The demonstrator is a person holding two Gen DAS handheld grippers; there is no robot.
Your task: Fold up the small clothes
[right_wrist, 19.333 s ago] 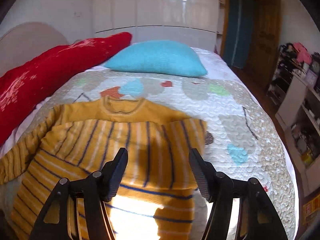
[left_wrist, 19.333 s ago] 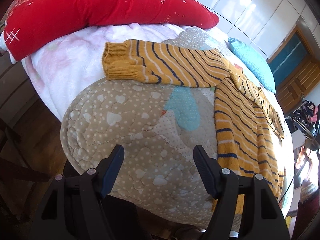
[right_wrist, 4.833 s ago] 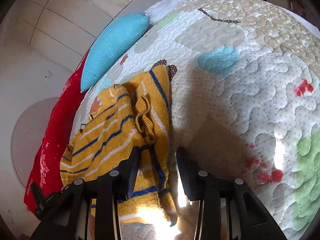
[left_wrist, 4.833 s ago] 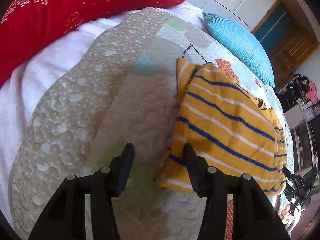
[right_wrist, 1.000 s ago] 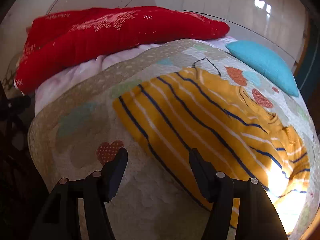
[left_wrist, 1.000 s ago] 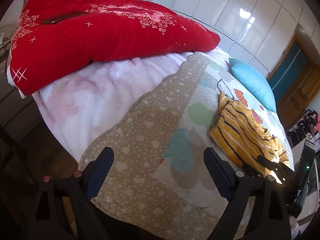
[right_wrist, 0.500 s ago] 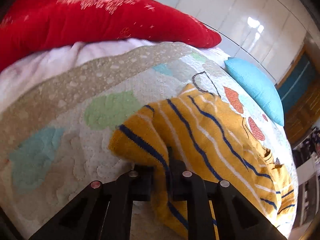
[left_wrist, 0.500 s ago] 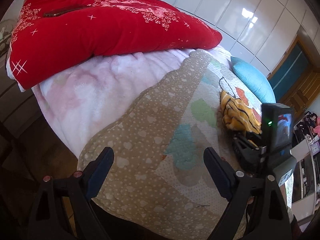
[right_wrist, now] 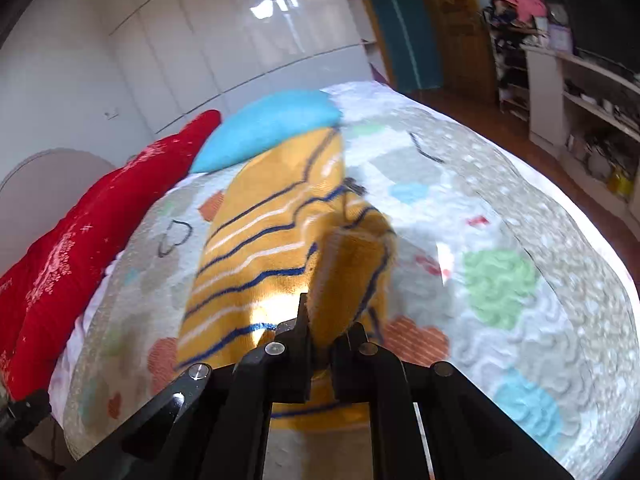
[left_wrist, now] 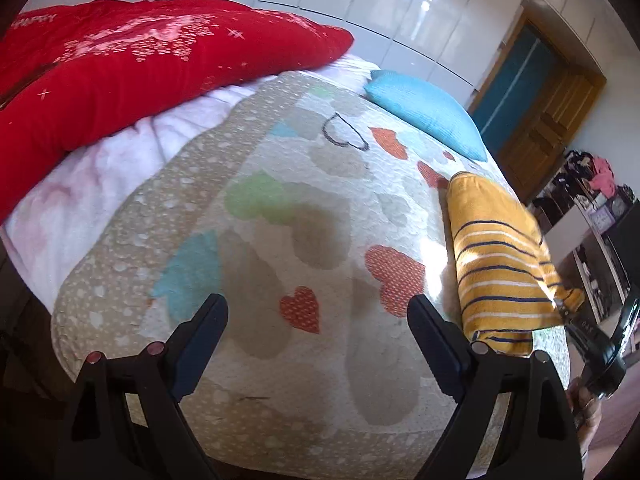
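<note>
The folded striped sweater [right_wrist: 280, 240], flat a second ago, is lifted at its near edge by the just-closed right gripper [right_wrist: 320, 320], while the left gripper [left_wrist: 318, 320] is held wide apart, empty.

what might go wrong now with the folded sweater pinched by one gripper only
The right gripper is shut on one edge of the striped sweater, which is lifting off the quilt. Held at a single point, its folded layers may sag open and undo the folds. The left gripper hangs open over bare quilt, away from the sweater, giving no support.
</note>
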